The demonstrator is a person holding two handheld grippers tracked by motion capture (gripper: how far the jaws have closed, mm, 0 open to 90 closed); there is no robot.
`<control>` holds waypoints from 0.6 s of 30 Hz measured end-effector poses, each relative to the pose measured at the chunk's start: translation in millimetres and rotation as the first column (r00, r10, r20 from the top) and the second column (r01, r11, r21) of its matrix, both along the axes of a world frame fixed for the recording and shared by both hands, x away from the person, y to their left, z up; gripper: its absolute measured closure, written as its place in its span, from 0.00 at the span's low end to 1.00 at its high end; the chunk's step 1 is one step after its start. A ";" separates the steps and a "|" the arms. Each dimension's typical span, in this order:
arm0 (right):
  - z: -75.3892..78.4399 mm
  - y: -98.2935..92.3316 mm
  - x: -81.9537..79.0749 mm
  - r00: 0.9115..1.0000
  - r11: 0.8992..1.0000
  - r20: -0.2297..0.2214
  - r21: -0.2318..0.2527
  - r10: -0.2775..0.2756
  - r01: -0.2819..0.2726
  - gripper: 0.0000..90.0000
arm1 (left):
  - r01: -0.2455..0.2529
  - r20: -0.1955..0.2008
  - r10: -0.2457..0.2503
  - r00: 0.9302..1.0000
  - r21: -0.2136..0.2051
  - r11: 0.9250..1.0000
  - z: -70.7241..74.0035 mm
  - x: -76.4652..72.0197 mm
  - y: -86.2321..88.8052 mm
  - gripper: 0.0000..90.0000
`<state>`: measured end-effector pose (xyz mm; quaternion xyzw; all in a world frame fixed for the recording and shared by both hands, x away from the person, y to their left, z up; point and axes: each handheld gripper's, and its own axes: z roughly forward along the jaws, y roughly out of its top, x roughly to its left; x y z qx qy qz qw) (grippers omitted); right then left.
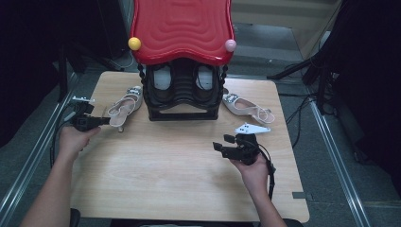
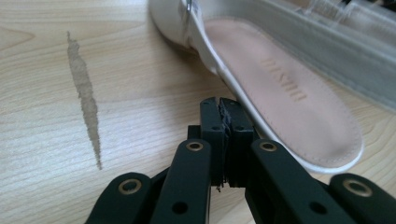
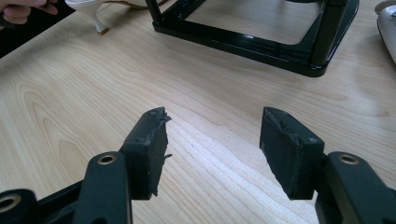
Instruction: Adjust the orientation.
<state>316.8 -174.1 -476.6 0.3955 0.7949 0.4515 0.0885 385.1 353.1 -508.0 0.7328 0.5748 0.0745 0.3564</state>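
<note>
We count two pale heeled shoes flanking the black rack [image 1: 184, 101]; insole lettering unreadable. Left gripper [image 2: 223, 116], jaws pressed together, empty, beside the left shoe [image 2: 280, 88]. Right gripper [image 3: 212, 140] gapes wide, empty; right shoe [image 1: 247, 108] beyond.

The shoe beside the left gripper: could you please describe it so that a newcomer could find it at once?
Start at the black rack under the red wavy top, at the far middle of the wooden table. The heeled sandal lies just left of it, by the shut left gripper. Unlike the flatter pale shoe right of the rack, it shows a thin heel.
</note>
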 end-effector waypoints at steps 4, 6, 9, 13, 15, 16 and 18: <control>0.1 0.1 -0.1 1.000 1.000 0.004 -0.001 0.003 -0.003 0.47 | -0.006 -0.015 0.006 1.000 -0.003 1.000 1.3 0.4 -4.6 0.99; 0.3 0.3 -0.4 1.000 1.000 0.005 -0.002 0.003 -0.003 0.47 | -0.006 -0.020 0.006 1.000 -0.010 1.000 1.6 0.4 -7.5 0.99; 0.1 0.7 -0.3 1.000 1.000 0.005 -0.002 0.004 -0.004 0.47 | 0.003 -0.031 -0.003 1.000 -0.006 1.000 3.0 1.1 -14.6 0.99; 0.1 0.8 -0.3 1.000 1.000 0.003 -0.004 0.003 -0.003 0.47 | -0.014 -0.043 0.014 0.999 0.001 1.000 3.3 2.6 -17.6 0.96; 0.2 0.3 -0.3 1.000 1.000 0.006 -0.004 0.003 -0.003 0.47 | -0.027 -0.054 0.027 0.998 0.001 1.000 4.3 2.8 -15.0 0.92; 0.3 0.2 -0.3 1.000 1.000 0.007 -0.003 0.002 -0.002 0.47 | -0.039 -0.051 0.039 0.998 0.001 0.999 5.3 2.5 -13.9 0.90; 0.1 0.2 -0.1 1.000 1.000 0.007 -0.003 0.002 -0.002 0.47 | -0.055 -0.062 0.055 0.997 0.000 0.998 8.5 2.9 -10.4 0.84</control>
